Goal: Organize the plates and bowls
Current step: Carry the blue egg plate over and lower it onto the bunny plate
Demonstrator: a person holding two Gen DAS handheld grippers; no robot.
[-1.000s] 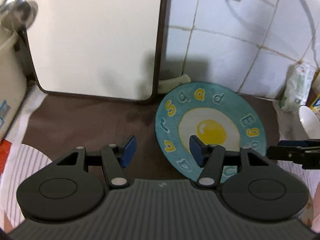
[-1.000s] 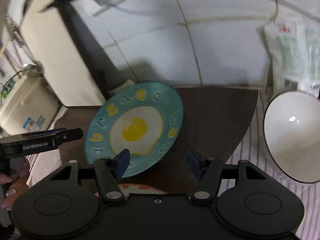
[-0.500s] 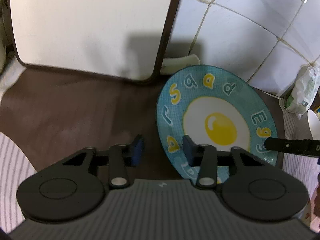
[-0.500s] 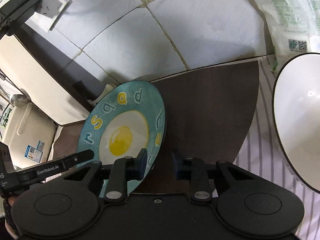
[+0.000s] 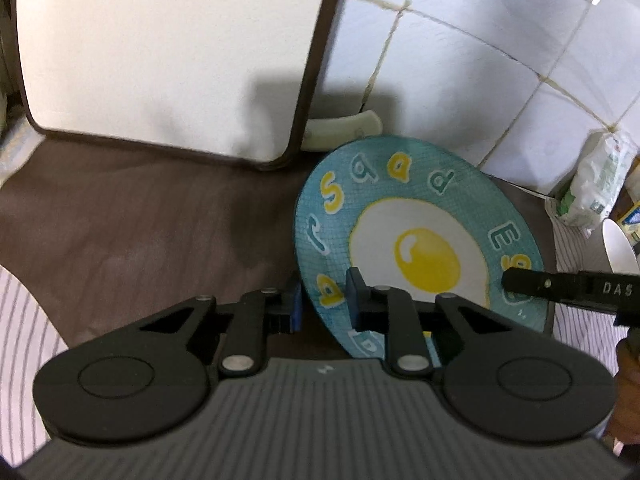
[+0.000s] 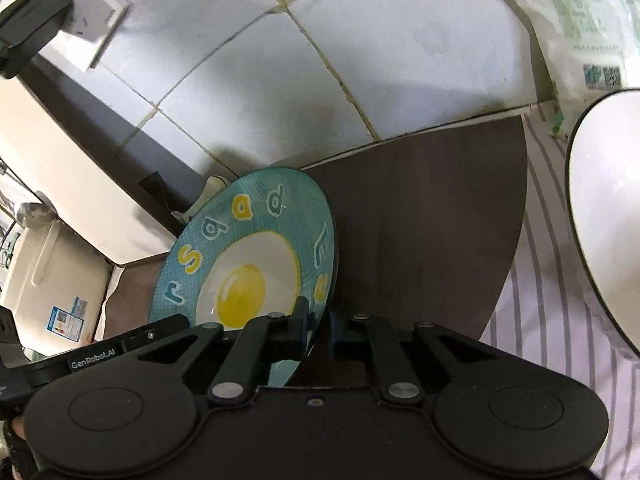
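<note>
A teal plate with a fried-egg picture and yellow letters (image 5: 416,240) is tilted up on the dark brown mat. My left gripper (image 5: 322,304) is shut on the plate's near left rim, one pad on each face. My right gripper (image 6: 318,330) is shut on the same plate (image 6: 248,268) at its near right rim. The right gripper's finger also shows in the left wrist view (image 5: 568,286), across the plate's right edge. A white bowl with a dark rim (image 6: 604,216) sits on the striped cloth to the right.
A white board with a brown edge (image 5: 168,52) leans on the tiled wall (image 5: 480,64) behind the mat (image 5: 140,232). A printed plastic bag (image 6: 576,28) stands at the back right. A cream appliance (image 6: 52,272) is at the far left. Striped cloth (image 6: 552,320) covers the right side.
Both grippers have closed on the plate's rim from opposite sides. The plate has tipped up from lying flat on the mat to a steeper tilt.
</note>
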